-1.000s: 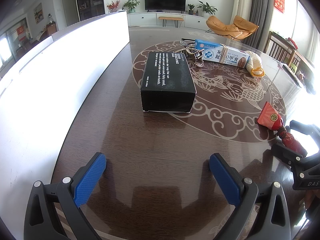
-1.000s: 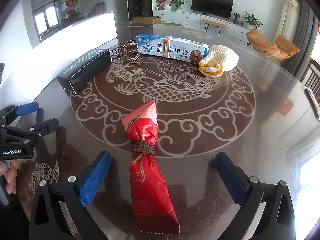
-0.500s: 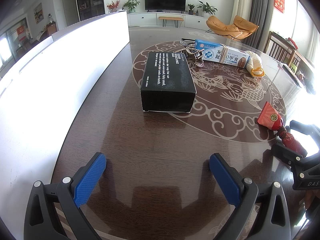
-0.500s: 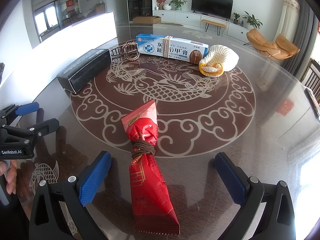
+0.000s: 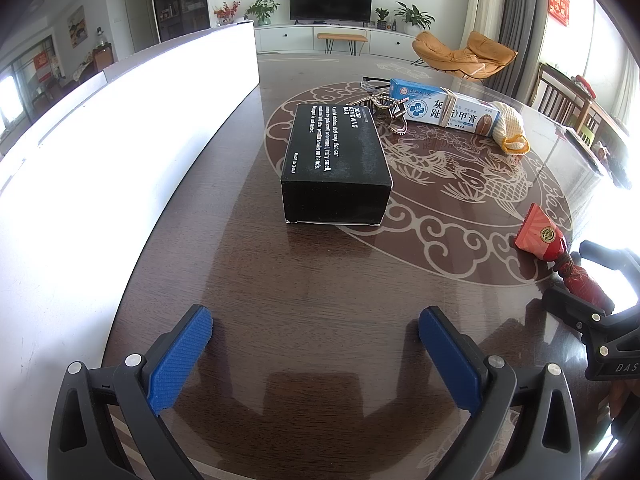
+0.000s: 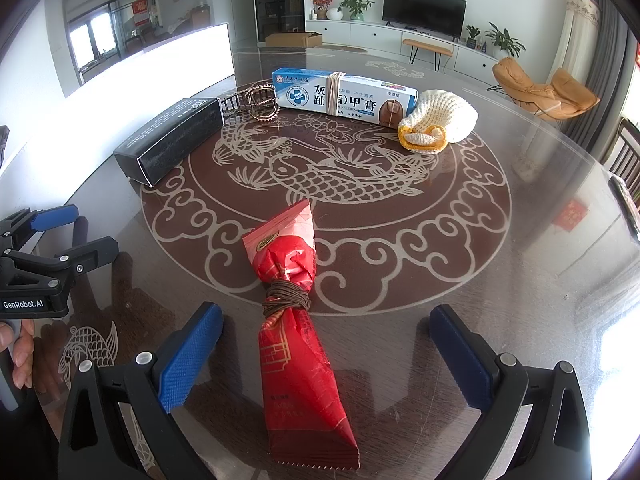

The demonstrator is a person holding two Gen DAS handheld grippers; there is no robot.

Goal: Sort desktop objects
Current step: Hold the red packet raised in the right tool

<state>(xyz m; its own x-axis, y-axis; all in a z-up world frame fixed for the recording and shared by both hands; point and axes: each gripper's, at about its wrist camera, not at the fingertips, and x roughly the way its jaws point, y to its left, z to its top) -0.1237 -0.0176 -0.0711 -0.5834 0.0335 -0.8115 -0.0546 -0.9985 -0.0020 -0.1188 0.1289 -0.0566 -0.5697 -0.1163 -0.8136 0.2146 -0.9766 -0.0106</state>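
A black box (image 5: 336, 160) lies on the dark round table (image 5: 248, 280), straight ahead of my open, empty left gripper (image 5: 316, 344). A red packet tied with brown cord (image 6: 292, 312) lies between the open jaws of my right gripper (image 6: 326, 344), untouched. It also shows in the left wrist view (image 5: 556, 256). Farther back lie a blue and white cream box (image 6: 344, 96), a white and yellow crocheted piece (image 6: 440, 120) and a metal hair clip (image 6: 256, 100). The black box (image 6: 172, 140) also shows in the right wrist view.
A bright white panel (image 5: 120, 152) runs along the table's left side. The left gripper (image 6: 44, 256) shows at the left edge of the right wrist view, the right gripper (image 5: 600, 312) at the right edge of the left wrist view. Glasses (image 5: 374, 84) lie behind the cream box.
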